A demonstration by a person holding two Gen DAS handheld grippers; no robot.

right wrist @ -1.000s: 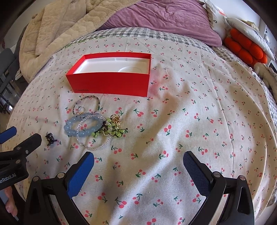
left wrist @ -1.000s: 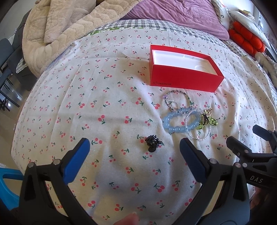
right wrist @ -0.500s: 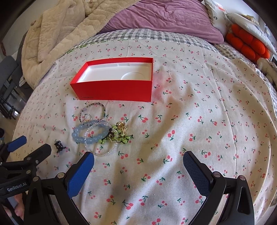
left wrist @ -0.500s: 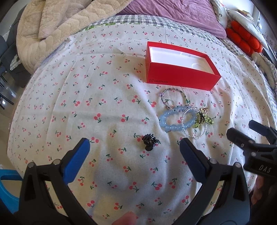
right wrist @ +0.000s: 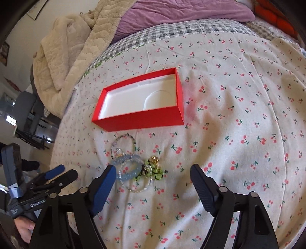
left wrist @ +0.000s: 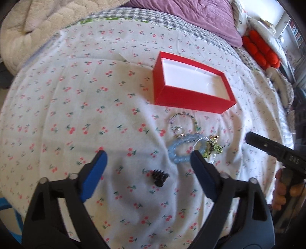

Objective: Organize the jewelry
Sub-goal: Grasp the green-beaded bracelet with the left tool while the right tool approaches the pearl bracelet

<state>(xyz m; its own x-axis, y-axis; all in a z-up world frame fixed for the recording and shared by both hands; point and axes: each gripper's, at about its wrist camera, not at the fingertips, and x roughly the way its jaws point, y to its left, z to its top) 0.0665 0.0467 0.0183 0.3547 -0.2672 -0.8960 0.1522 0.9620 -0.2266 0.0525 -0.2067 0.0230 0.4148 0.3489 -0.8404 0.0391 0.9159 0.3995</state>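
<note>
A bed fills the view, covered by a white sheet printed with small red cherries, over a grey checked cover. A purple quilt and a beige quilted blanket lie bunched at its far end, with orange cushions beside them. Daylight falls brightly; a dark chair stands beside the bed.
</note>
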